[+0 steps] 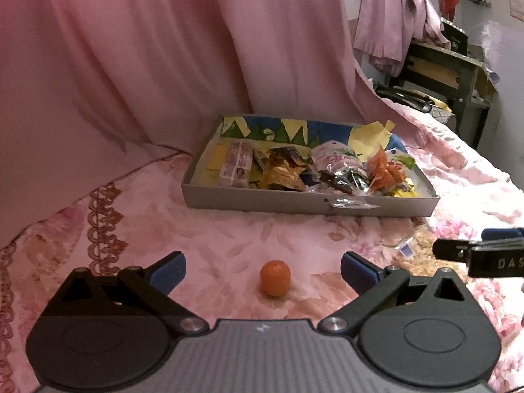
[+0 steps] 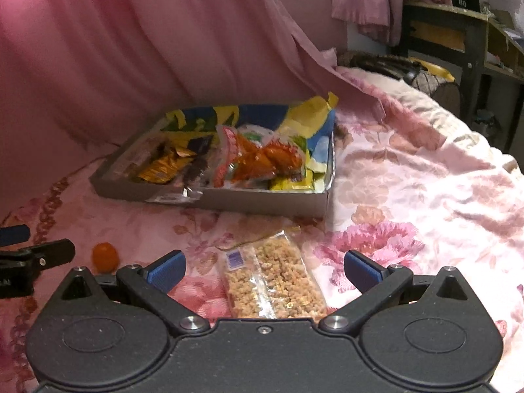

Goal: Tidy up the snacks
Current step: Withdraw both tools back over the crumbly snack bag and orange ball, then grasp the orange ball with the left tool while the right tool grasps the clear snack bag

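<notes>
Left hand-held gripper [image 1: 263, 270] open, orange ball [image 1: 275, 277] between fingers

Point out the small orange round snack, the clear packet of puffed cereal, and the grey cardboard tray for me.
Small orange round snack [image 1: 275, 277], left wrist view, its centre.
Clear packet of puffed cereal [image 2: 278, 281], right wrist view, mid-packet.
Grey cardboard tray [image 1: 262, 200], left wrist view, near outer wall.

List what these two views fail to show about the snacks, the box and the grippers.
- Clear cereal packet: right wrist view, near end hidden under the right gripper body; label too small to read.
- Box: wrappers pile over its floor in both views; print on them blurred.
- Right gripper in the left wrist view: cut off by the right edge.
- Orange candy before the open left gripper: too blurred to identify exactly.
</notes>
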The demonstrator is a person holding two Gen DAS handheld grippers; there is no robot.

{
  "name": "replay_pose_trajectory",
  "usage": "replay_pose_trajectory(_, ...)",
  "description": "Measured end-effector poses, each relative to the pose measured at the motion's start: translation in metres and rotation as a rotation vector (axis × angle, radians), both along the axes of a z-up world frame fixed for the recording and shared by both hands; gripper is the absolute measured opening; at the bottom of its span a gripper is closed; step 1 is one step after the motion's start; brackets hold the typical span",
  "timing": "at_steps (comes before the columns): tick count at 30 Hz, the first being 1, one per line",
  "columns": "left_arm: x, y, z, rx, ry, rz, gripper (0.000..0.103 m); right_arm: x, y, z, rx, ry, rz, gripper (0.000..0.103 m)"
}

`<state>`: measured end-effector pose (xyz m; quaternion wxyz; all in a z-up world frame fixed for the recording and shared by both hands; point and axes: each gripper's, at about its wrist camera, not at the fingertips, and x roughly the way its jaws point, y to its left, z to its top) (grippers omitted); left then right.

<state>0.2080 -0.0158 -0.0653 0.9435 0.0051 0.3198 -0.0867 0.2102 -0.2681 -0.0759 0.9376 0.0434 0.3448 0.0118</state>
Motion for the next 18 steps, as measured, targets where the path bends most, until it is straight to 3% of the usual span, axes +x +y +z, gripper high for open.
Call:
replay_pose_trajectory(7, 0.02, 0.008, -0.017, -0.085, 0.075, 0.001, 0.103, 0.014, 0.001, -0.027, -0.002, 0.092, -0.045, 0.102)
replay_pose_trajectory(18, 0.036, 0.01, -0.036, -0.107, 0.129, 0.003, 0.103, 0.03, 0.009, -0.054, -0.032, 0.17, -0.06, 0.102)
